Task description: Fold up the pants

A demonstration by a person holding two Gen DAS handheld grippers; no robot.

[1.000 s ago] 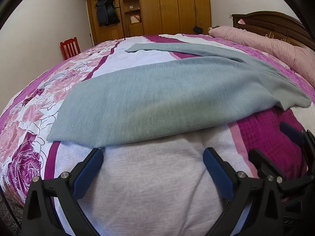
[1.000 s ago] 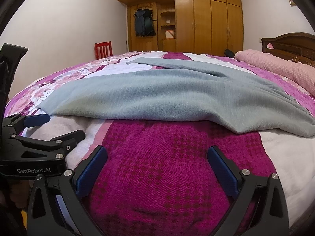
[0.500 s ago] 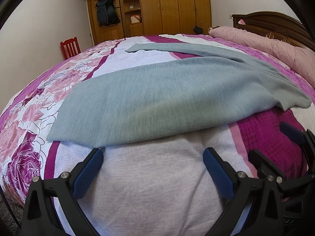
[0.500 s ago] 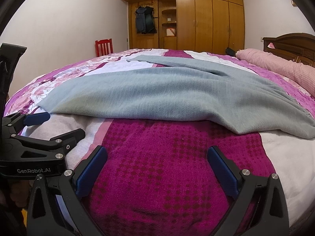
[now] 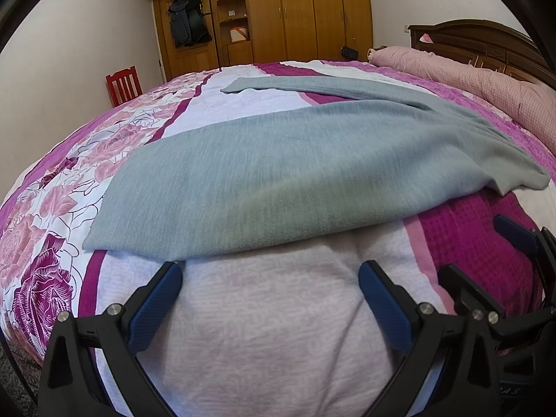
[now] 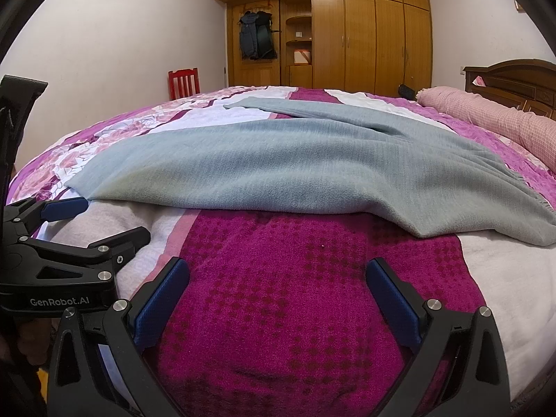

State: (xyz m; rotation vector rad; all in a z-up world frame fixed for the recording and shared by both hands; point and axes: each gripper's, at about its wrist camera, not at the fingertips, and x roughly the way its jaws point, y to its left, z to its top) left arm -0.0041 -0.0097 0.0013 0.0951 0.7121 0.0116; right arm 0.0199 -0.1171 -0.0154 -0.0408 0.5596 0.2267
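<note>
On the bed: one grey pants, two spread claws.

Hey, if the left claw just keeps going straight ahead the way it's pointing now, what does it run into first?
Most likely the near edge of the grey pants. The left claw is open just above the pale bedspread, and the pant leg lies directly ahead. If it is angled downward, it may brush the bedspread first; depth is unclear.

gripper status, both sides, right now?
Left gripper: open, holding nothing, just short of the near edge of the grey pants.
Right gripper: open, empty, over the magenta bedspread, short of the pants.
</note>
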